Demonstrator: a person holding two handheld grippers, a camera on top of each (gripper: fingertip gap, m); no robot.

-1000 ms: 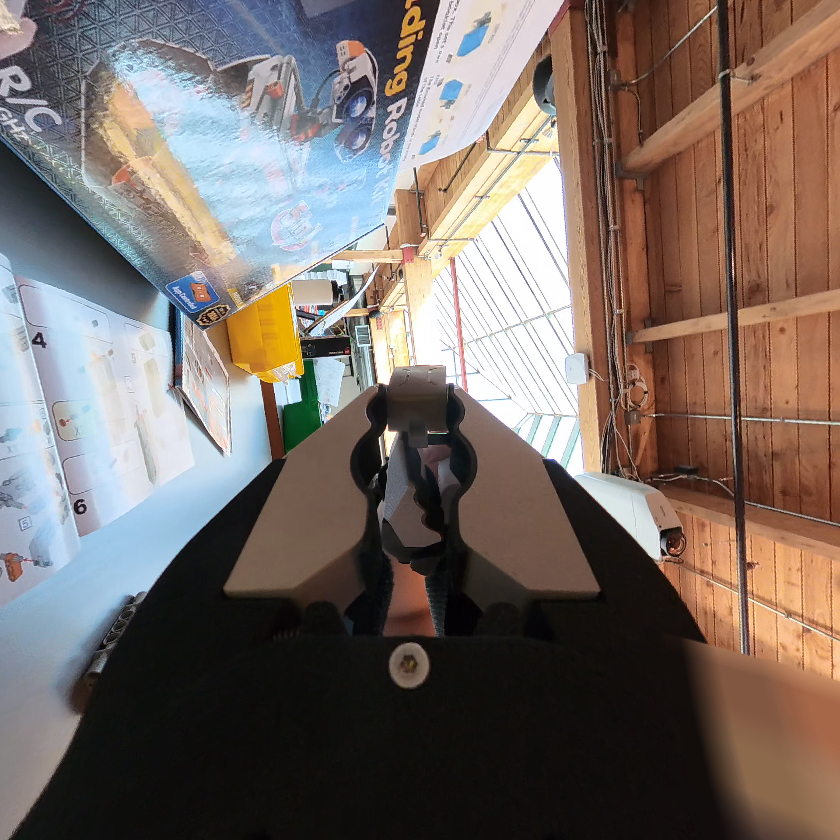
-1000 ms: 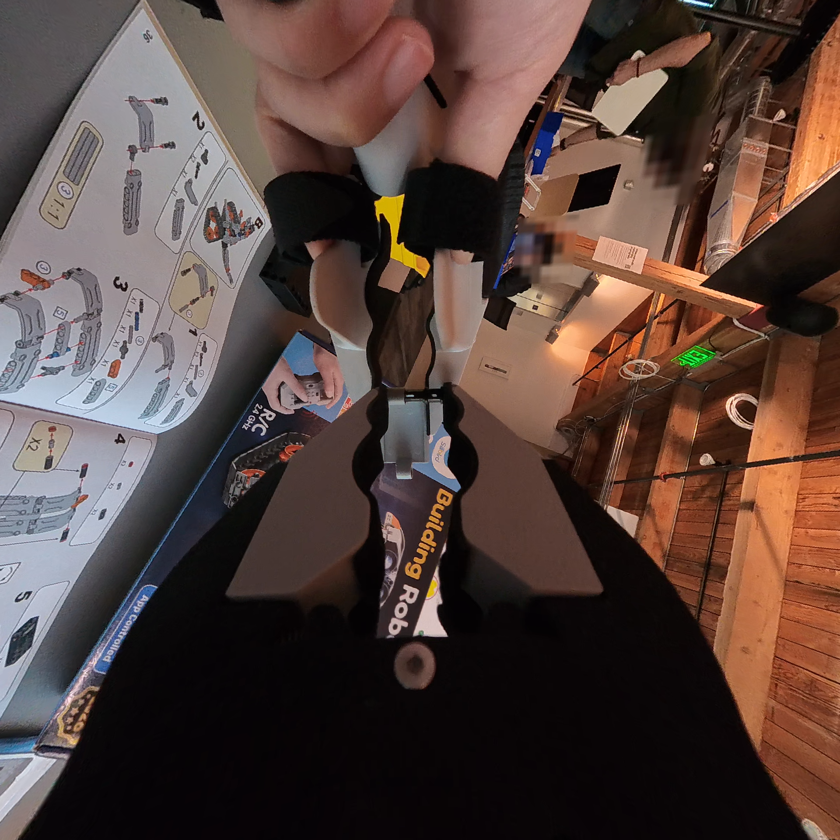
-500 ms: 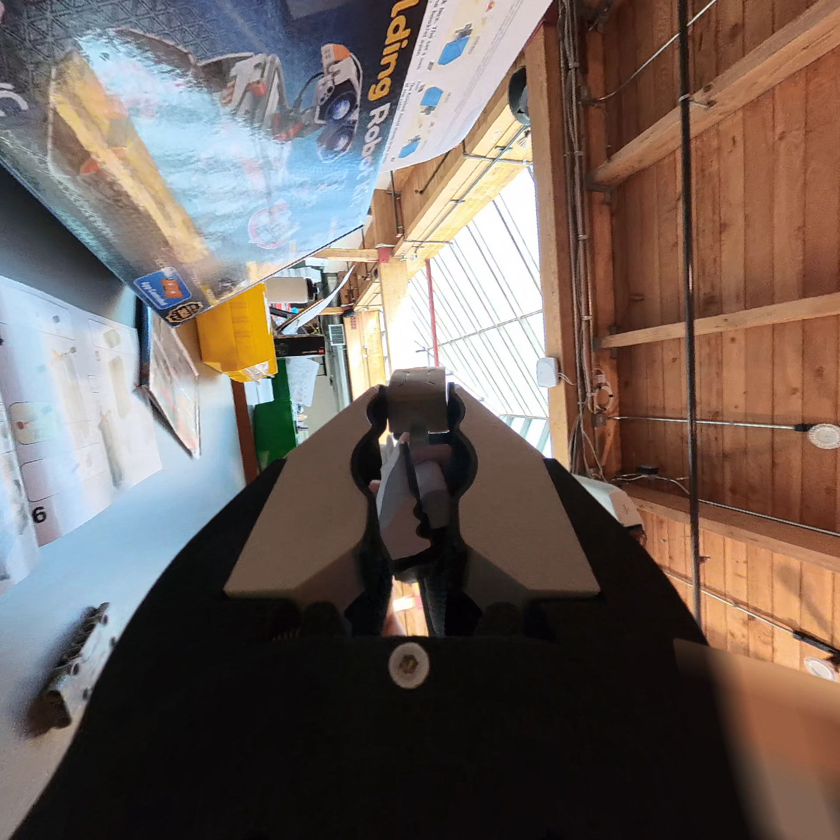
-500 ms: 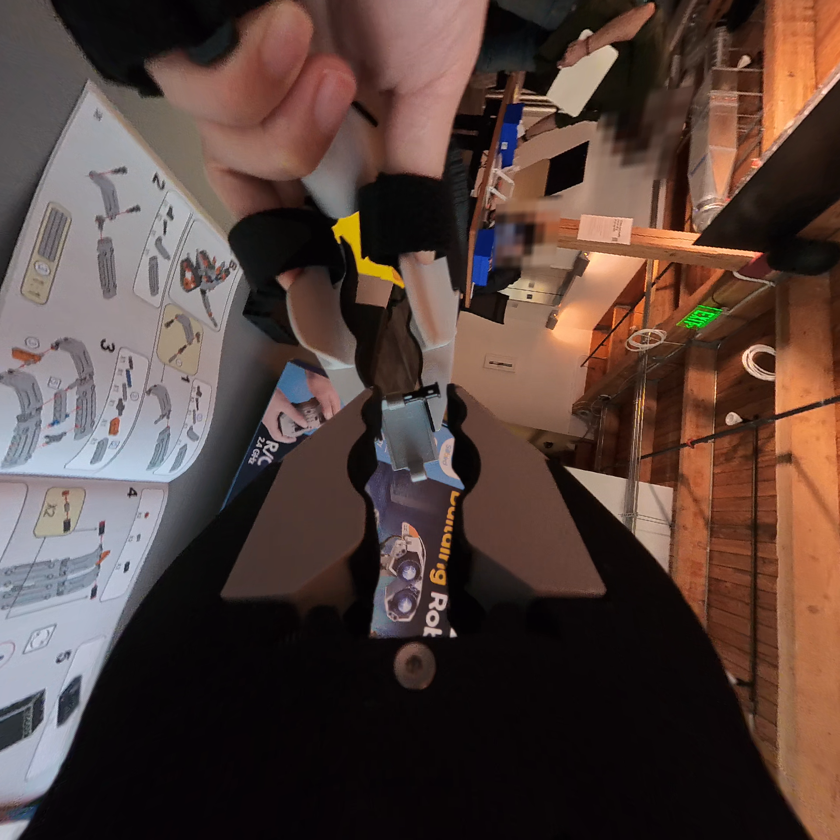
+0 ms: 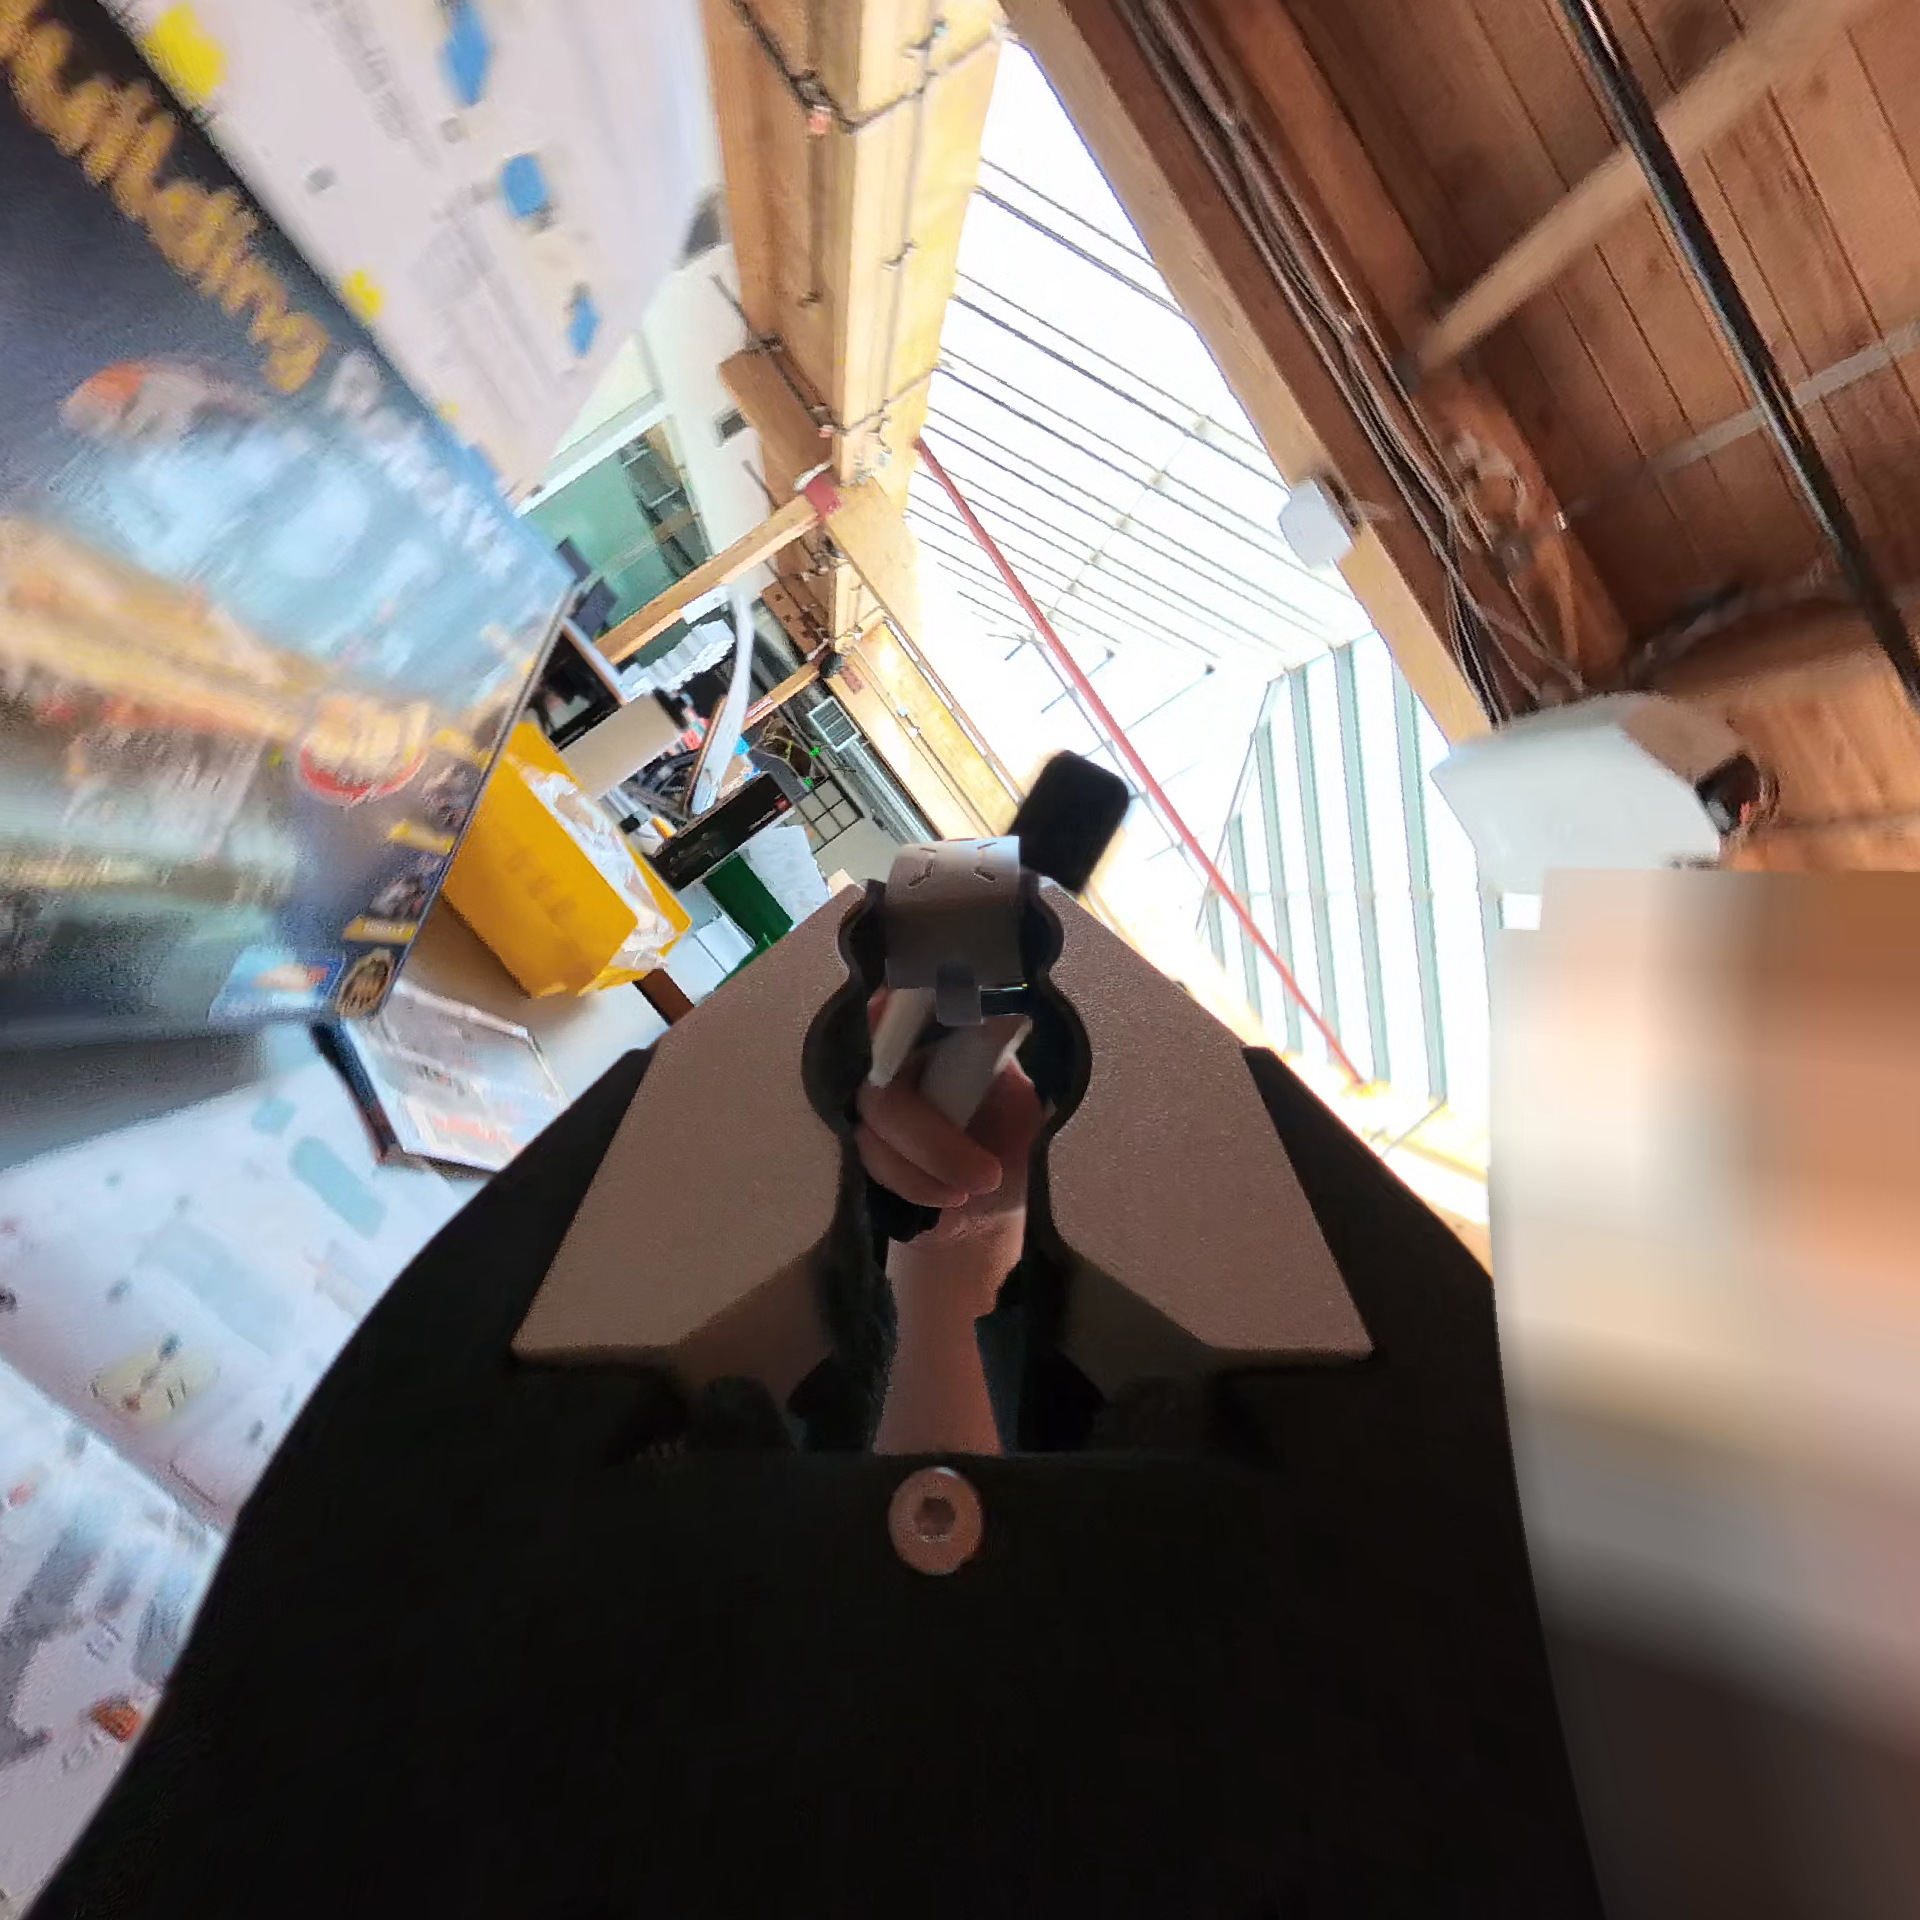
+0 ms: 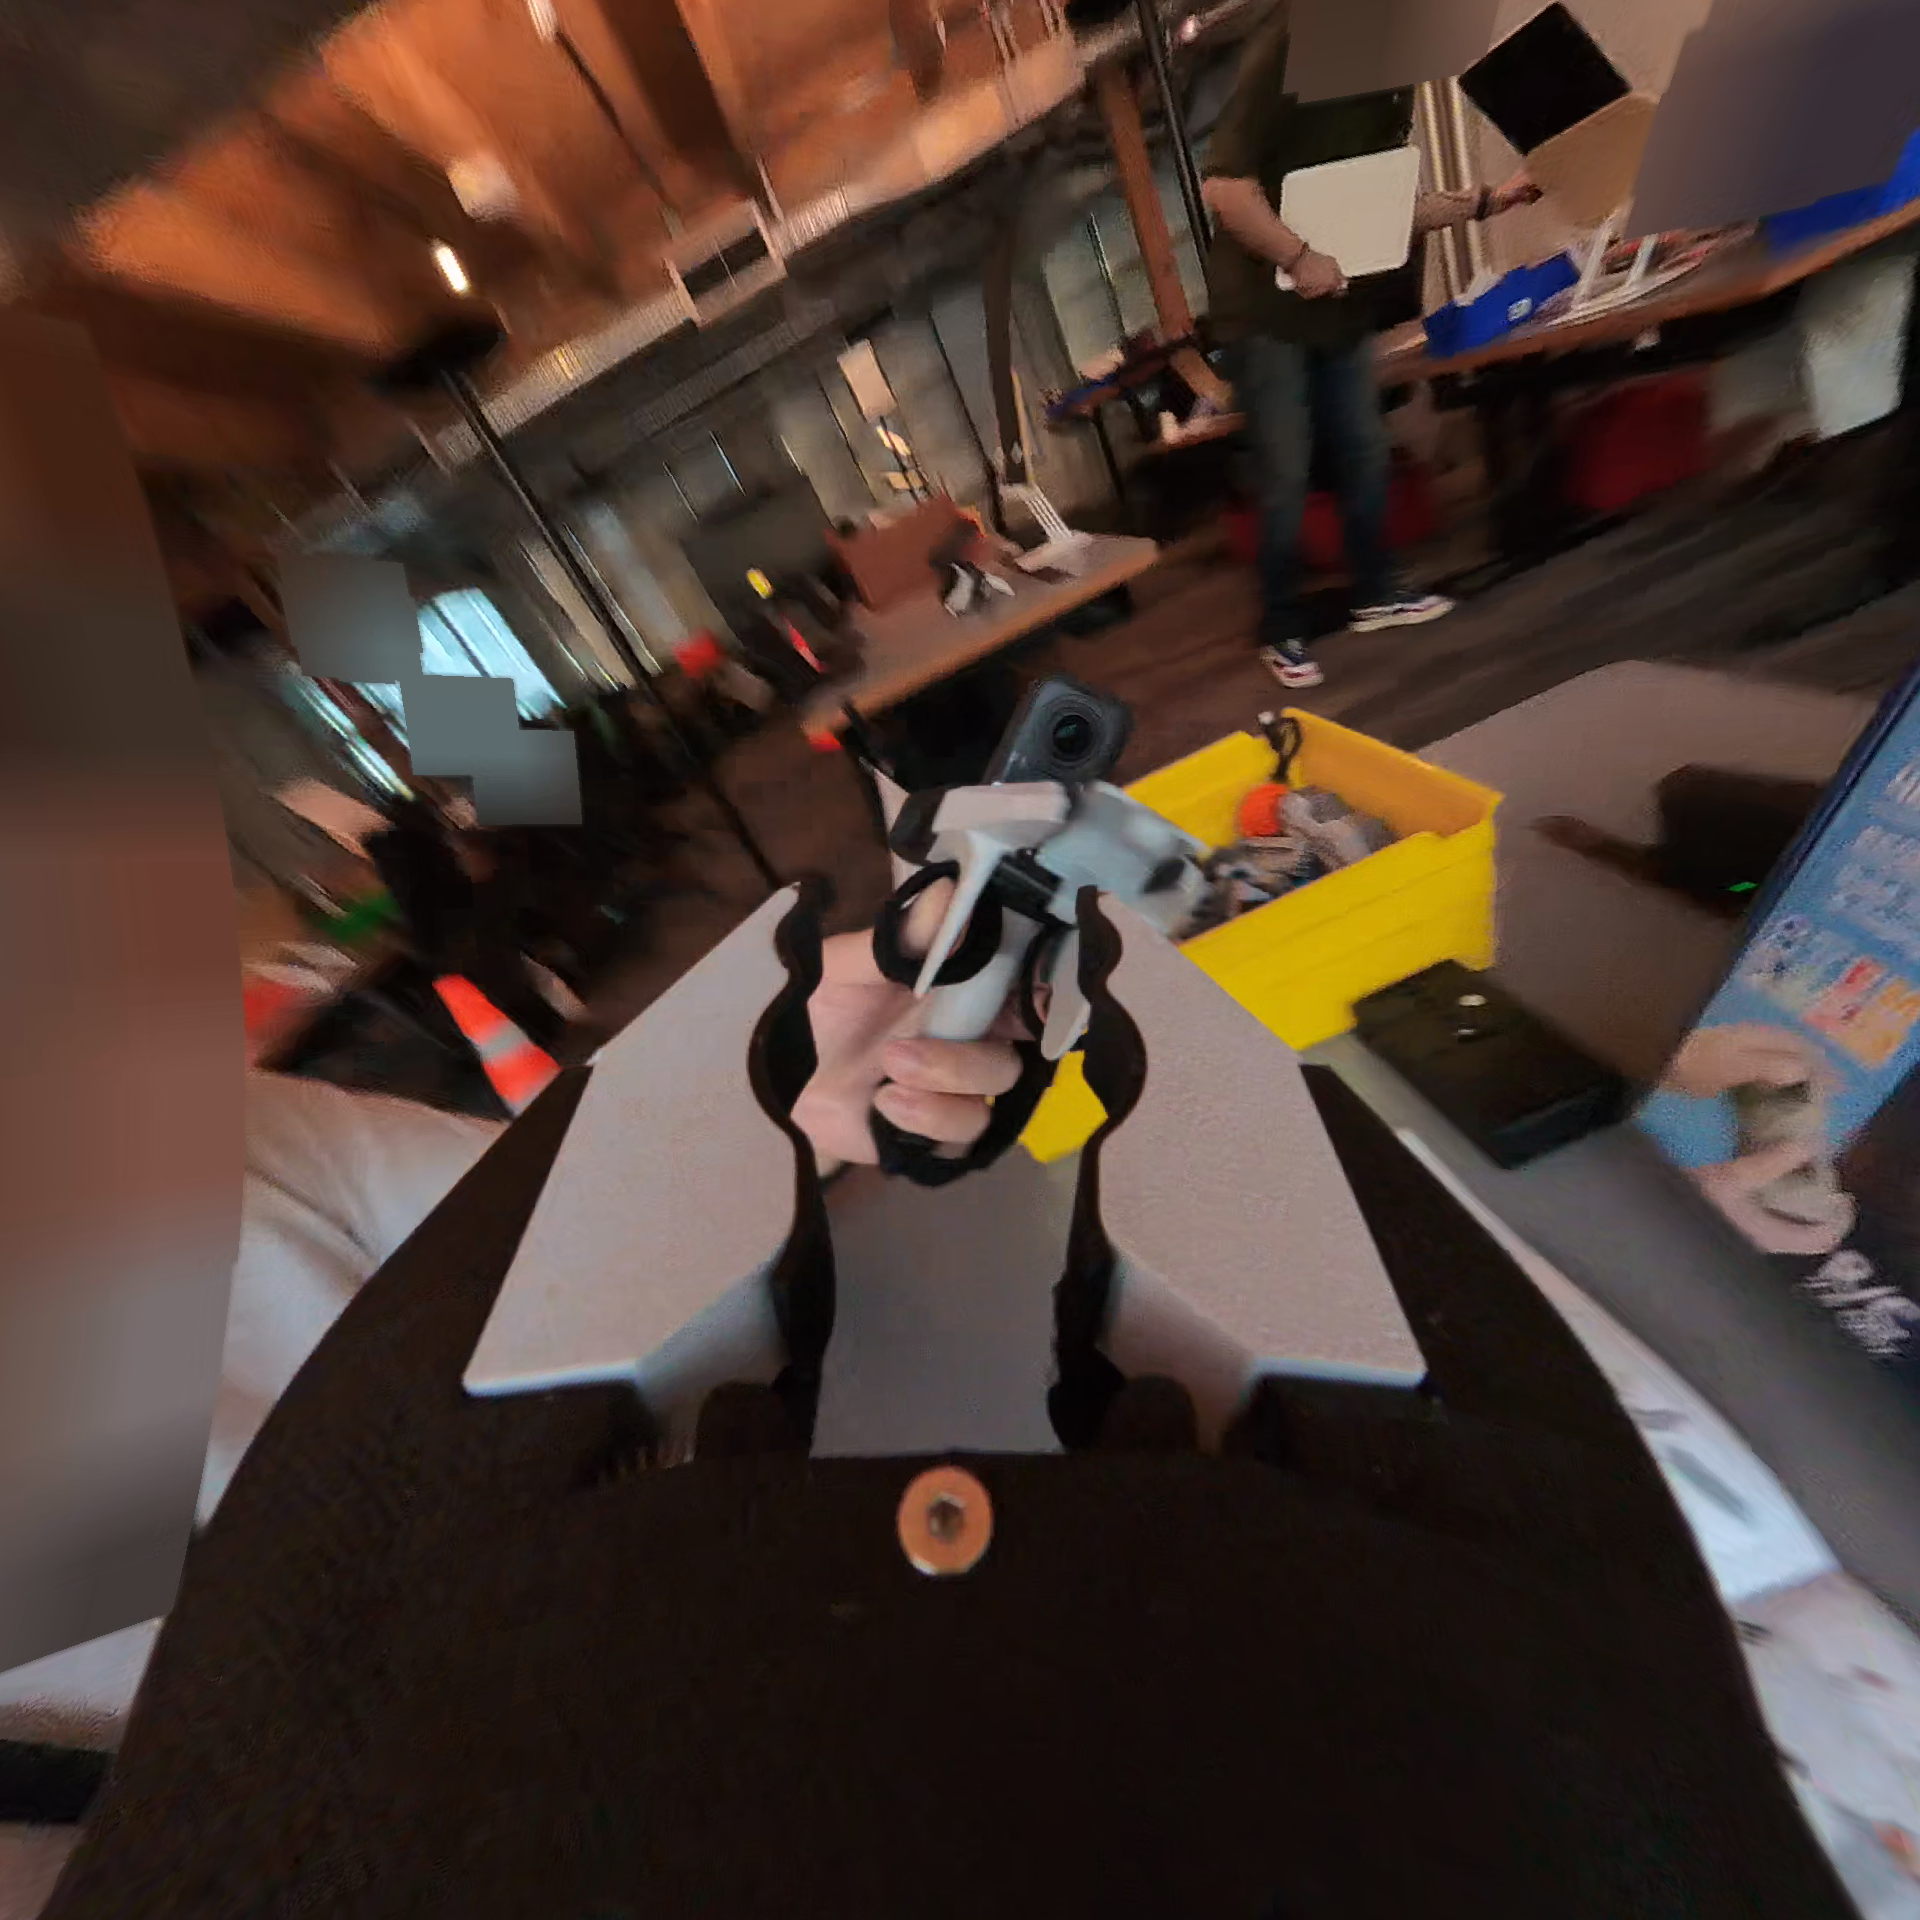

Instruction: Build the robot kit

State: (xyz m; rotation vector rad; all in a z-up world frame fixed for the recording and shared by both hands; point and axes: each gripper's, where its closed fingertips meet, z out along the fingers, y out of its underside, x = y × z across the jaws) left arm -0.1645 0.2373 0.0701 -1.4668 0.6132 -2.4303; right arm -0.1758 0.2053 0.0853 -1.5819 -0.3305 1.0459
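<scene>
My left gripper (image 5: 953,896) is shut on a small grey plastic piece (image 5: 935,935) held at its fingertips, up in the air. Behind it, through the gap between the fingers, a hand (image 5: 935,1148) holds the other gripper's white handle (image 5: 966,1070). My right gripper (image 6: 940,902) is open with nothing between its fingers. Through its gap I see the left gripper's white body (image 6: 1049,842) with its camera (image 6: 1065,727), held in a hand (image 6: 894,1070). Whether the grey piece shows in the right wrist view I cannot tell, as it is blurred.
A yellow bin (image 6: 1351,925) of loose parts stands on the grey table (image 6: 1662,748), also in the left wrist view (image 5: 540,894). A blue toy box (image 6: 1849,935), a black device (image 6: 1475,1060) and instruction sheets (image 5: 156,1299) lie nearby. A person (image 6: 1309,416) stands far back.
My right gripper has opened and let go of the grey piece, then pulled back and swung round. My left gripper still holds the piece and has tilted.
</scene>
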